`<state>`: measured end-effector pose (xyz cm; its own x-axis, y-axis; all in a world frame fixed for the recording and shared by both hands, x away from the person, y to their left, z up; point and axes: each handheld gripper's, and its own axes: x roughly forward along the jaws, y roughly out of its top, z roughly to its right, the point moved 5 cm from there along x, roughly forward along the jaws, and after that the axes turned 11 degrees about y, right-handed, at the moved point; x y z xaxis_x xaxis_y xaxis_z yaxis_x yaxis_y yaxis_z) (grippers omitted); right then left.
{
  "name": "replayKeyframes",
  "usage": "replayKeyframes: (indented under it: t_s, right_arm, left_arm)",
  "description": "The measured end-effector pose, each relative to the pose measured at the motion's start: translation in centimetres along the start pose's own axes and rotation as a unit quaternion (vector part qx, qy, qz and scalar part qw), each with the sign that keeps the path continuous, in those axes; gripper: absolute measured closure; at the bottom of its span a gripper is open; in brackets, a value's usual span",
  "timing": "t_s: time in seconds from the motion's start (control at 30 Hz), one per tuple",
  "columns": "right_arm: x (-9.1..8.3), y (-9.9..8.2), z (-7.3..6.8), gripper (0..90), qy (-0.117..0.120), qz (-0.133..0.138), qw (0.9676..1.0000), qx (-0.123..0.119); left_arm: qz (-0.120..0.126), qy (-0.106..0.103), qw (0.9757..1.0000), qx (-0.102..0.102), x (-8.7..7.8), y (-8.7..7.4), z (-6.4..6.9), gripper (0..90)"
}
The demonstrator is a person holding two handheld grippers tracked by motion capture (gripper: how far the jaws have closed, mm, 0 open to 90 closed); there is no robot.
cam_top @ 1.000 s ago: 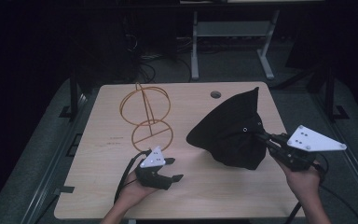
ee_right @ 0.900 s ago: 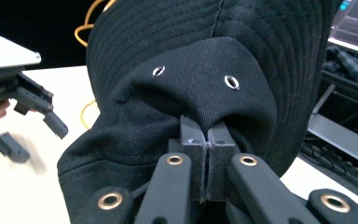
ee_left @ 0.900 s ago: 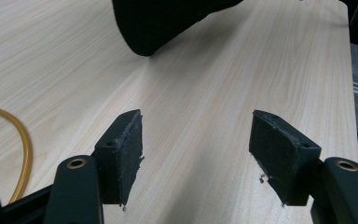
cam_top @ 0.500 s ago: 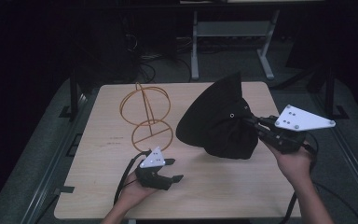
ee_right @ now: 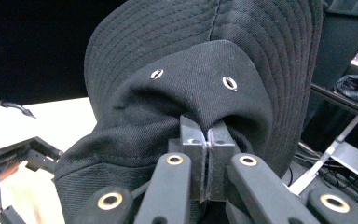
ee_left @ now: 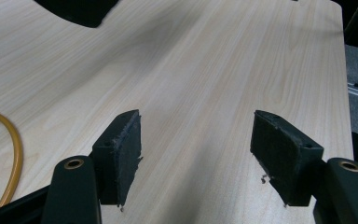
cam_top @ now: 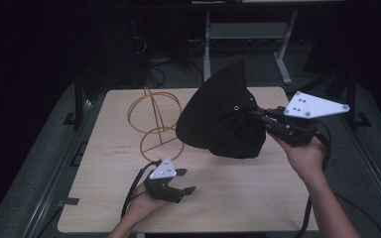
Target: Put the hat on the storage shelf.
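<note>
Fingers of the right gripper [ee_right: 208, 140] pressed together on a fold of the black hat [ee_right: 200, 88], pinching cloth at the crown just below two metal eyelets; fingers of the left gripper [ee_left: 196, 154] spread wide with nothing between them, resting low over the bare table [ee_left: 223, 60]. In the high view the hat [cam_top: 221, 119] sits at centre frame, lifted and tilted, brim pointing toward the top of the frame, lower edge close to or just off the tabletop; cannot tell whether it touches. Just left of it stands a yellow wire stand [cam_top: 155, 121], two rings joined by crossing hoops, upright on the table [cam_top: 258, 198]. Judgement: step in hand is carrying the hat toward the stand to seat it on top. To do it well: keep the pinch firm, since only a small fold is held and soft cloth may slip; raise the hat above the top ring before moving across; bring the opening down over the ring, not the brim edge. The stand looks light and could tip if nudged sideways; the left gripper [cam_top: 171, 184], lower centre-left of the high view, is well placed to steady its base ring. Hat appearance: black cotton-like weave, wide stitched brim in concentric rows, floppy, crown collapsed where gripped
</note>
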<state>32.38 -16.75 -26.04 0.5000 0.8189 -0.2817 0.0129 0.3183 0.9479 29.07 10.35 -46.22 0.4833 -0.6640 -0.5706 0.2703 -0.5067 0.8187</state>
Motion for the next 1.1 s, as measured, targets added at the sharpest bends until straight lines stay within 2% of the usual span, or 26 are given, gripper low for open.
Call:
replayKeyframes:
  t_s: [0.2,0.3,0.33,0.43,0.53,0.6,0.67,0.7,0.73,0.8,0.93,1.1]
  right_arm:
    - [0.9,1.4,0.1,88.2,0.012,0.007,0.9999,-0.002]
    - [1.6,2.9,0.1,88.2,0.023,0.012,0.9996,-0.007]
    - [1.9,3.3,0.1,88.2,0.025,0.012,0.9996,-0.010]
    - [2.5,4.1,0.1,88.1,0.035,0.010,0.9993,-0.010]
    - [4.0,5.2,0.2,88.1,0.048,0.006,0.9988,-0.012]
    - [4.3,5.4,0.2,88.1,0.050,0.007,0.9987,-0.012]
    - [5.8,6.0,0.5,88.1,0.063,0.007,0.9979,-0.008]
    - [5.8,6.0,0.5,88.1,0.063,0.007,0.9979,-0.008]
    - [6.2,6.1,0.6,88.1,0.066,0.006,0.9978,-0.004]
    - [7.2,6.5,0.8,88.1,0.072,0.002,0.9974,-0.001]
    - [9.6,7.4,1.2,88.1,0.090,-0.001,0.9959,0.007]
    - [11.1,7.9,1.4,88.1,0.099,-0.004,0.9950,0.012]
  left_arm:
    - [-0.001,0.000,1.0000,0.006,0.1,0.0,0.1,32.9]
    - [0.001,-0.001,1.0000,0.006,0.1,0.0,0.2,32.8]
    - [0.000,-0.001,0.9999,0.013,0.1,0.0,0.2,32.8]
    - [0.004,0.001,0.9999,0.010,0.3,0.0,0.2,32.4]
    - [0.004,0.000,1.0000,0.006,0.3,-0.1,0.2,32.3]
    - [0.005,0.000,1.0000,0.006,0.2,0.0,0.2,32.3]
    - [0.009,0.000,0.9999,0.006,0.2,0.0,0.3,32.3]
    - [0.009,0.000,0.9999,0.006,0.2,0.0,0.3,32.3]
    - [0.009,0.003,0.9999,0.014,0.2,0.0,0.3,32.3]
    - [0.012,0.004,0.9998,0.018,0.2,0.1,0.5,32.3]
    - [0.016,0.001,0.9997,0.016,0.4,0.3,0.8,32.3]
    - [0.012,0.003,0.9996,0.027,0.5,0.2,0.8,32.3]
